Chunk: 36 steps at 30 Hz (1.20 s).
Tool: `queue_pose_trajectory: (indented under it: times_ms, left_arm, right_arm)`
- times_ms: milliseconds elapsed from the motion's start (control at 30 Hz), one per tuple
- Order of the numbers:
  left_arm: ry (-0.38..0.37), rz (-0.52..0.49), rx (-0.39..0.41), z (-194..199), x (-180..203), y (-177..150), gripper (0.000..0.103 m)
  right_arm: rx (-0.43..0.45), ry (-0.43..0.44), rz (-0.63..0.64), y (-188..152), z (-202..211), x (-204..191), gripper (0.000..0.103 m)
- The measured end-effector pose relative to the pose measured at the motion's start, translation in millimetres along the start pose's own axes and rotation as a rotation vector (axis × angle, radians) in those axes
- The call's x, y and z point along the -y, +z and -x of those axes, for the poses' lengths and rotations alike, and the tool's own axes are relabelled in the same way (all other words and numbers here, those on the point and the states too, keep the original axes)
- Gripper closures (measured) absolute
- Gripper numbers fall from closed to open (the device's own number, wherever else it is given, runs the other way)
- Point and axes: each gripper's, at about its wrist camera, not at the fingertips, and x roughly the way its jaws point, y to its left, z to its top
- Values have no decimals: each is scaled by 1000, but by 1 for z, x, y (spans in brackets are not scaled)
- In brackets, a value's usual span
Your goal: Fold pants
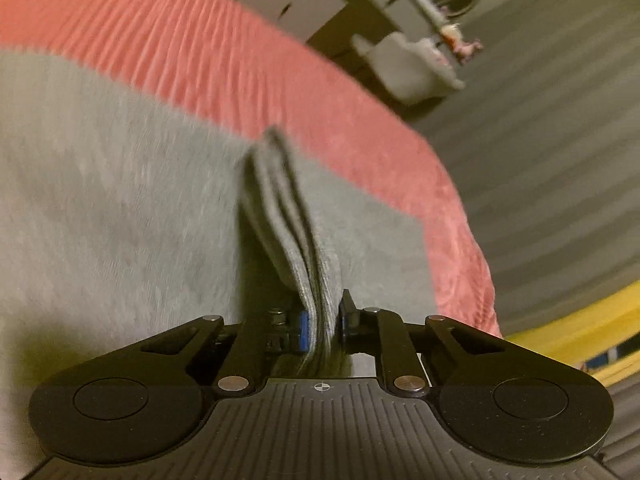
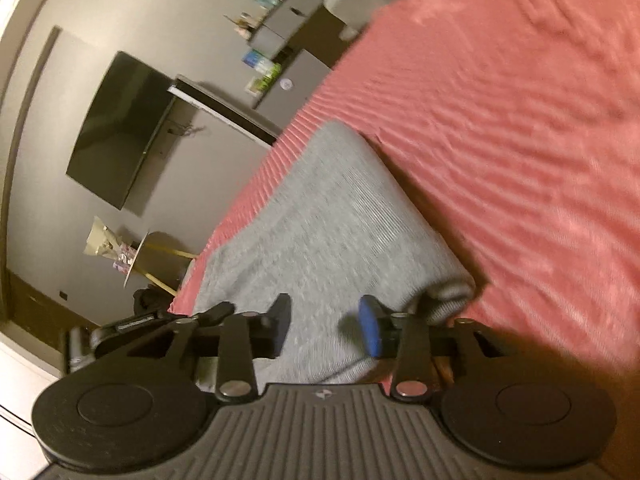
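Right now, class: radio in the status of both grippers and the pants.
Left gripper shut on grey pants edge. Right gripper open over them. Pants on pink bedspread. Nothing blocking.

So the bedspread [image 2: 520,128] is the anchor here. The pants [image 2: 336,216] lie on top of it, near its edge on the room side, with bare bedspread running on past them to the right in the right wrist view. A raised fold of the pants [image 1: 292,240] stands up off the bedspread, pinched in the left gripper [image 1: 322,324]. Beyond the bedspread's far edge there's a TV [image 2: 116,128] on the wall, and a cabinet [image 2: 292,32] behind the bedspread's far corner.
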Motion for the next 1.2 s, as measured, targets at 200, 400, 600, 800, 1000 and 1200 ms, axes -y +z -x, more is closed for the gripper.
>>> queue_pose_trajectory:
  times_ms: [200,400,600,800,1000,1200]
  left_arm:
    - [154,-32,5,24,-29,-1,86]
    - [193,21,1,32,-58,-13,64]
    - [169,54,77,28,-53,15,61]
    - [180,44,11,-12,-46,39,83]
    - [113,-182,121,26,1,46,84]
    - [381,-167,54,11,-32,40,75]
  right_arm:
    - [-26,-18,34,-2,-7,-14,47]
    - [-46,-30,51,-4,-10,-19,47]
    - [33,-133,187,-3,-12,-35,63]
    - [2,-147,182,-6,-28,-29,63]
    - [45,-90,217,-5,-20,-40,63]
    - [-41,-135,202,-5,-42,-36,63]
